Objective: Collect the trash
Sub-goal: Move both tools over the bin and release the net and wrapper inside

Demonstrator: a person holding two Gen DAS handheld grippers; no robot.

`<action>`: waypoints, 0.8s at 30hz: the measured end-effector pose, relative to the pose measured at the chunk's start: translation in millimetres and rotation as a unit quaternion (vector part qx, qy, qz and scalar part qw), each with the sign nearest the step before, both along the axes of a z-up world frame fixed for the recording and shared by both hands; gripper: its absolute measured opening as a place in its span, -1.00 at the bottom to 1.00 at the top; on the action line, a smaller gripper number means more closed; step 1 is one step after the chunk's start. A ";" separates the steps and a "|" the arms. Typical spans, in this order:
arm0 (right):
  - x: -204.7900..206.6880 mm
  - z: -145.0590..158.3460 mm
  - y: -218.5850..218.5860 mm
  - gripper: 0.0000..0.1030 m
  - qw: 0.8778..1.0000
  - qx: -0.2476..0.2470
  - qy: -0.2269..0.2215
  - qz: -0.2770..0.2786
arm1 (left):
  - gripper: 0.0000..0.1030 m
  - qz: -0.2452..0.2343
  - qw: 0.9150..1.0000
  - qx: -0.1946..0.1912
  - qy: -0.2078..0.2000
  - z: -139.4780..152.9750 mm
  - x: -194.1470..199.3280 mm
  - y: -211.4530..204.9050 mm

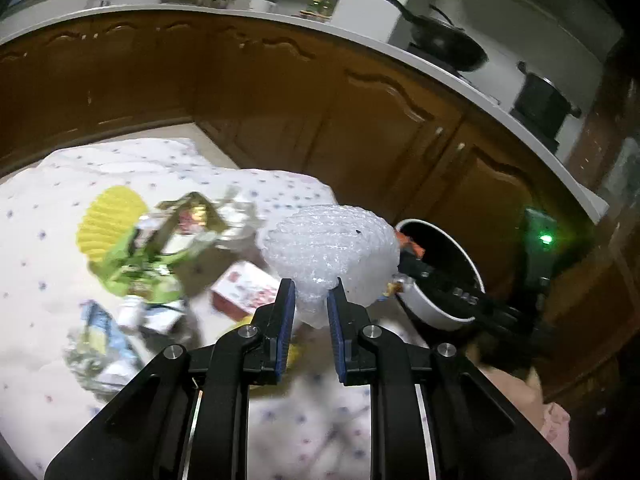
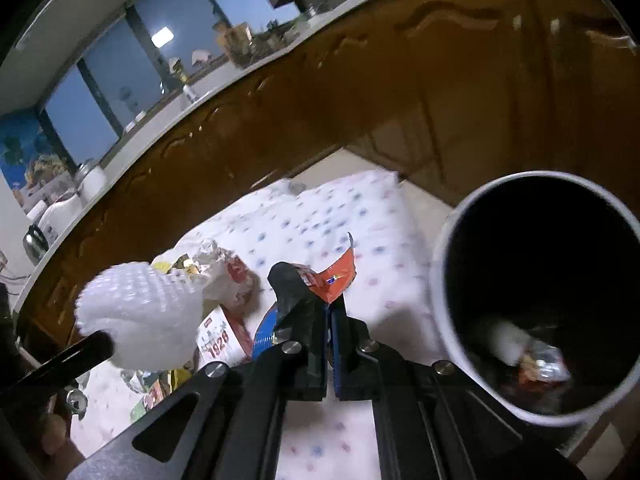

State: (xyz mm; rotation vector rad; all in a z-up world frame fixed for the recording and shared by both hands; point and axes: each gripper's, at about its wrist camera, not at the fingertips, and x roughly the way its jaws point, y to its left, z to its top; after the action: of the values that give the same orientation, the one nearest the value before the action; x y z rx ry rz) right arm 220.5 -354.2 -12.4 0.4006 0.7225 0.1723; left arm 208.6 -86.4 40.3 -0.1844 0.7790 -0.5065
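A white bin with a dark inside (image 2: 536,292) is taken as the landmark; it stands at the edge of a dotted white cloth (image 2: 320,216), with brown cabinet doors (image 1: 280,92) rising close behind it. The left hand-held gripper (image 1: 311,292) is clenched on a wad of white bubble wrap (image 1: 332,248), which is pinched at its lower neck between the blue pads (image 1: 286,320) and held just beside the bin's rim, on the side toward the cloth. The right hand-held gripper (image 2: 329,308) is closed on an orange-red wrapper (image 2: 336,276), its jaws nearly touching, and the wrapper is held beside the bin, not yet over the opening. Some crumpled trash (image 2: 536,360) is seen at the bottom of the bin. Farther from the bin, a loose pile is spread on the cloth: a yellow pleated paper cup (image 1: 112,220), a green wrapper (image 1: 140,276), a red and white box (image 1: 244,292) and a blue packet (image 1: 100,332). Bare cloth is left between the pile and the bin's near rim. A grey worktop (image 1: 240,16) is seen above the cabinets, carrying a dark wok (image 1: 444,44) and a black pot (image 1: 540,100).
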 end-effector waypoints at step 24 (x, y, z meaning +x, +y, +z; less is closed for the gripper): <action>-53.0 14.3 -117.4 -0.98 0.989 -0.089 0.006 -0.117 | -0.70 -0.122 0.991 0.045 -0.010 1.0 11.5 -160.2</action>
State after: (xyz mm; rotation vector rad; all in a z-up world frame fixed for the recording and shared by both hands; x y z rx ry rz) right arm 167.5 -471.6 1.9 0.3128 0.6916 -0.1148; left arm 220.1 -246.6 41.3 0.0011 0.8069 -0.7025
